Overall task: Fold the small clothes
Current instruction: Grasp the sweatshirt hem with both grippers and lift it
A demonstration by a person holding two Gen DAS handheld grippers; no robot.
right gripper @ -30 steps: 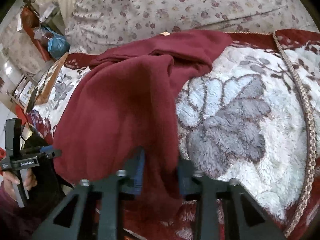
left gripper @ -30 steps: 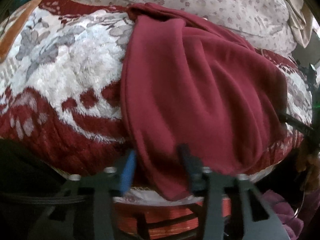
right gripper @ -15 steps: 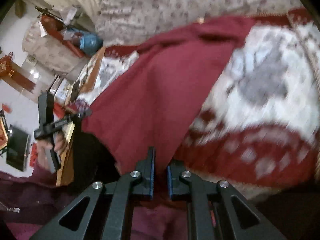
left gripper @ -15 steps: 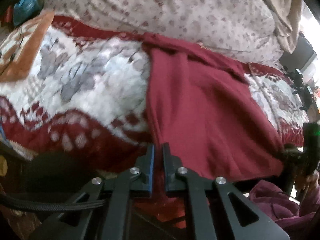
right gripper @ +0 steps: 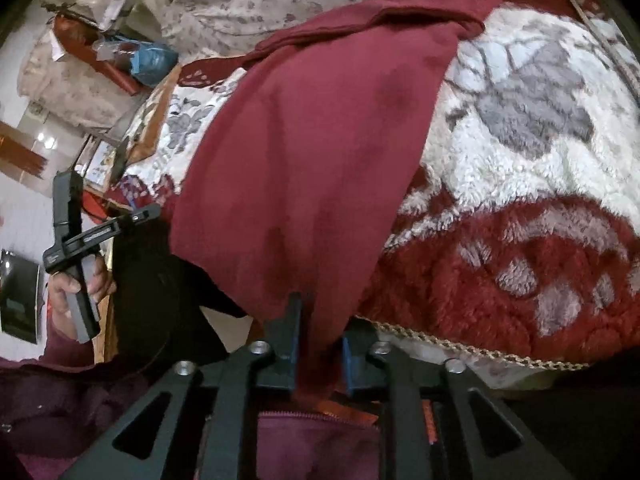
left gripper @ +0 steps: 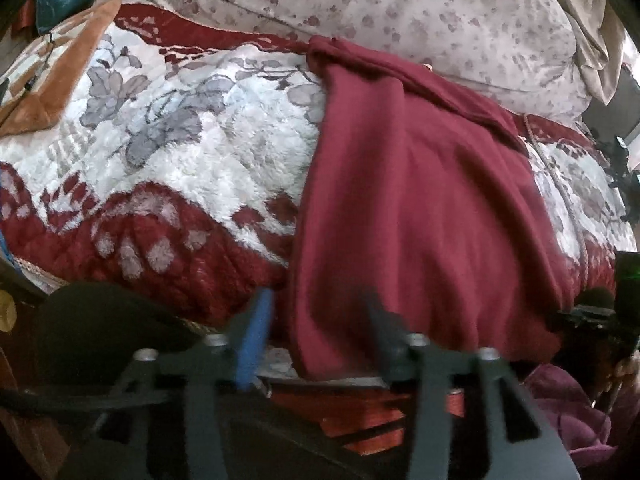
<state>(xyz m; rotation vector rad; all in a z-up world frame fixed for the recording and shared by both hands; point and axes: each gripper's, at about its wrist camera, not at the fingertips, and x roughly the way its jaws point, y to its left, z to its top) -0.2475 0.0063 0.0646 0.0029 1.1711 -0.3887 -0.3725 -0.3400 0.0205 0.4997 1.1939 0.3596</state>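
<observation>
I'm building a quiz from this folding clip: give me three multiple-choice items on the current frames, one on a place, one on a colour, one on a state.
1. Where does the garment lie?
A. on a patterned blanket
B. on a bare wooden floor
C. in a basket

2. What colour is the garment?
A. navy blue
B. dark red
C. yellow

3. How do the left gripper's fingers stand?
A. spread apart
B. pressed together
C. out of view

Answers:
1 A, the garment drapes over the blanket with its white, grey and red flower pattern.
2 B, it is dark red all over in both views.
3 A, the left gripper shows a wide gap, the garment's lower corner hanging between its fingers, while the right gripper has a fold of cloth between its narrower fingers.
</observation>
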